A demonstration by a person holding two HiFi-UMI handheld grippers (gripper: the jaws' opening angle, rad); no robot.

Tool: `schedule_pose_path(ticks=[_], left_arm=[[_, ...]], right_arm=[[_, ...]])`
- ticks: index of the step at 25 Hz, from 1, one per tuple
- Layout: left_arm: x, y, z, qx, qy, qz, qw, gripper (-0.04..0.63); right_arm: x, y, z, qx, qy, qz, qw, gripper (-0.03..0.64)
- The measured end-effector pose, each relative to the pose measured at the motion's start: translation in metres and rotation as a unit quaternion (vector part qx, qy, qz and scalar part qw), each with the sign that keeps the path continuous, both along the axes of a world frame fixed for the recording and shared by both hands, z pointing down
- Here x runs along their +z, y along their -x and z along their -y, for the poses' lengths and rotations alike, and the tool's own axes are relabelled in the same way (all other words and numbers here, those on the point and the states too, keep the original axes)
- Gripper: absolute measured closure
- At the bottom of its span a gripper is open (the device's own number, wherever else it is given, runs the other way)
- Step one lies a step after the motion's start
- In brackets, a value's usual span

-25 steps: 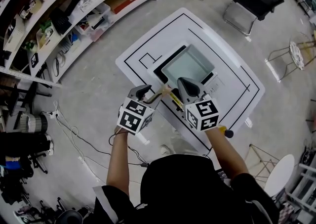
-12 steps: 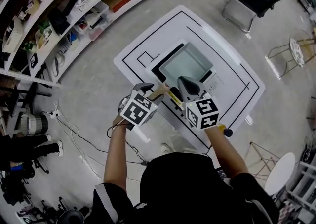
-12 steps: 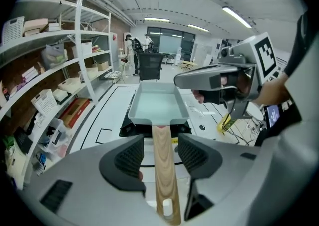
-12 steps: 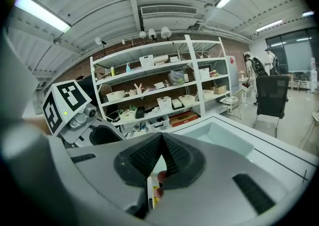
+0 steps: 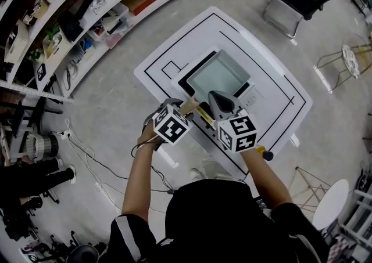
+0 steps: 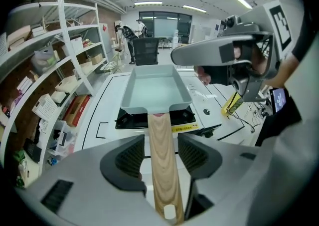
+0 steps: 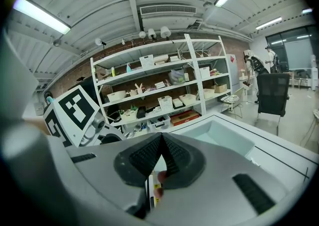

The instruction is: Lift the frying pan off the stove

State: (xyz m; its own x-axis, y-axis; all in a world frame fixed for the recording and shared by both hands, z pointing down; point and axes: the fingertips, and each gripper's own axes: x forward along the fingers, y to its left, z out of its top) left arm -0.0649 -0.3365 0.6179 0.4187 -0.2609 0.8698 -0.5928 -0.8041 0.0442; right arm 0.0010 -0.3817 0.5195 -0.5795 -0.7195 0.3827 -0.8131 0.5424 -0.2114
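left gripper point(image 6: 162, 146): jaws spread wide, they've just been opening. the frying pan's wooden handle point(image 6: 162, 165) runs straight down the gap between them. i see a sliver of daylight on each side between the handle and the ribbed pads point(image 6: 130, 157), so no pinch, it's just straddling the handle.

frying pan point(image 6: 153, 86): rectangular, pale grey-blue, sitting flat on the black stove point(image 6: 130, 118). not lifted. the handle sticks out over the stove's front edge toward me. the stove sits near the middle of the white table point(image 5: 273, 102) with the black line markings.

right gripper point(image 7: 159, 150): jaws pressed together at the tips, and i can't make out anything gripped between them. in the head view it's just right of the handle, near the stove's front corner. from the left gripper view it hangs above the table off to the right of the pan, apart from it. its own view looks across the pan toward the shelving point(image 7: 164, 90). the left gripper's marker cube point(image 7: 75, 113) fills its left side.

the two grippers are side by side, with the handle between them in the head view.
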Motion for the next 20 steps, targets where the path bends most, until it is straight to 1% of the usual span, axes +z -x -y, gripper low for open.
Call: schedule_pose_path(ticks=[5,9,16,20], left_arm=[[0.011,0.002,0.000,-0.013,0.019,0.021,0.9995,0.394],[0.019,0.003,0.000,0.004,0.021,0.049,0.9986,0.394],[0.026,0.000,-0.004,0.021,0.032,0.066,0.9971,0.394],[0.032,0.000,-0.002,0.035,0.025,0.090,0.9950,0.407]], right_arm=[[0.003,-0.004,0.002,0.004,0.004,0.003,1.000,0.620],[0.004,-0.004,0.004,0.003,0.004,0.004,1.000,0.620],[0.007,-0.005,0.001,0.004,0.006,0.005,1.000,0.620],[0.008,-0.008,0.002,0.004,0.007,0.006,1.000,0.620]])
